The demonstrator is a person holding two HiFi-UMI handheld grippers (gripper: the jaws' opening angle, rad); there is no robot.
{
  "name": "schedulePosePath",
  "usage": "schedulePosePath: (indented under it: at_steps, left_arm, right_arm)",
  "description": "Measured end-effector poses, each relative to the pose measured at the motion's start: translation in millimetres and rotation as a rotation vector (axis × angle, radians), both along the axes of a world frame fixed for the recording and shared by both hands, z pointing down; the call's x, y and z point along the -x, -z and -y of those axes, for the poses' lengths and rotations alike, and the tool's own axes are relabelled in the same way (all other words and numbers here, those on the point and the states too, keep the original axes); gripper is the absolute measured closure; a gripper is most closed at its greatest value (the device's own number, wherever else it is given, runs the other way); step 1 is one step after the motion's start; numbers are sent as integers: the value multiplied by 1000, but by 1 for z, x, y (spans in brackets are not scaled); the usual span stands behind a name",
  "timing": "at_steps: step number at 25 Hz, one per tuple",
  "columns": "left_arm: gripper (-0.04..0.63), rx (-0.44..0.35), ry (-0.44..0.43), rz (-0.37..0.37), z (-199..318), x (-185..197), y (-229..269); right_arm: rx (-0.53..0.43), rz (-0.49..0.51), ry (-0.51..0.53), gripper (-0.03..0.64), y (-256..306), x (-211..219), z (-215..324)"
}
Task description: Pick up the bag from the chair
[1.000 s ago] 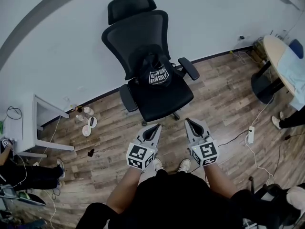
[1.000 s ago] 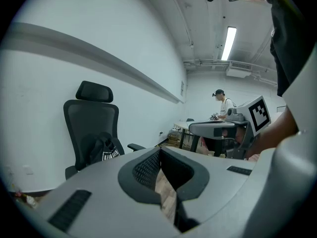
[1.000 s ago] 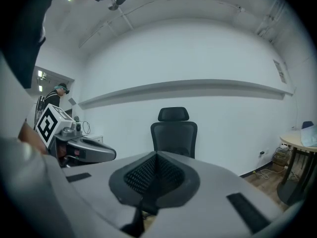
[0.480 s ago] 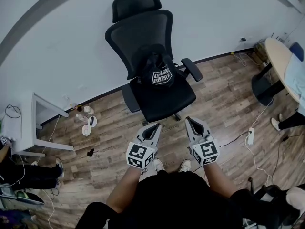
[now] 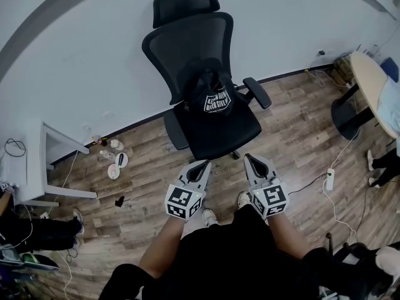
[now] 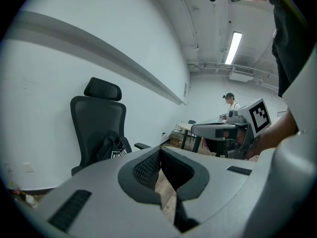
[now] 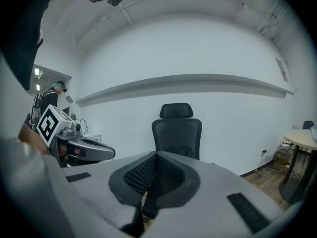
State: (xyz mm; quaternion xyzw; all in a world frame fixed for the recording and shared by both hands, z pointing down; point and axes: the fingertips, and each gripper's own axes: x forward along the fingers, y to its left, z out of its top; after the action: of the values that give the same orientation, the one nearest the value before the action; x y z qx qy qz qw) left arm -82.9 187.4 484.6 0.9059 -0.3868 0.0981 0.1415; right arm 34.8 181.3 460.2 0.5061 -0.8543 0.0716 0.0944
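A black mesh office chair [image 5: 206, 74] stands against the white wall. On its seat, leaning on the backrest, sits a black bag [image 5: 214, 96] with white print. My left gripper [image 5: 202, 165] and right gripper [image 5: 252, 160] hover side by side just short of the seat's front edge, both shut with nothing between the jaws. In the left gripper view the chair [image 6: 97, 120] and bag [image 6: 115, 148] stand ahead to the left, beyond the shut left gripper [image 6: 159, 152]. The right gripper view shows the chair [image 7: 177, 128] straight ahead over the shut right gripper [image 7: 156, 156]; the bag is hidden there.
A white side table [image 5: 36, 167] stands at the left, with small items [image 5: 114, 162] on the floor by the wall. A round table [image 5: 370, 80] is at the right. A power strip [image 5: 329, 179] and cables lie on the wood floor. A person [image 6: 229, 103] stands far back.
In the head view the chair and bag have shifted slightly right and look a little nearer. Both grippers hold the same shut pose.
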Motion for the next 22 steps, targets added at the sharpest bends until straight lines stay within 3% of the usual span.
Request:
schedulePosePath:
  at_steps: [5,9,12,22]
  left_arm:
    - [575,-1,6,29,25,-13,-5]
    - [574,-43,-7,102,56,-39,0]
    - [574,-34,0,105,83,-60,1]
    - [574,31,40,126,145,-128,-8]
  right_arm:
    - [4,3,4,597,-7,-11,31]
    - [-5,15,-1,598,-8,-35,71]
    - [6,34,30,597,-9,-48,100]
    - [150,138,132,598,-37,-100,149]
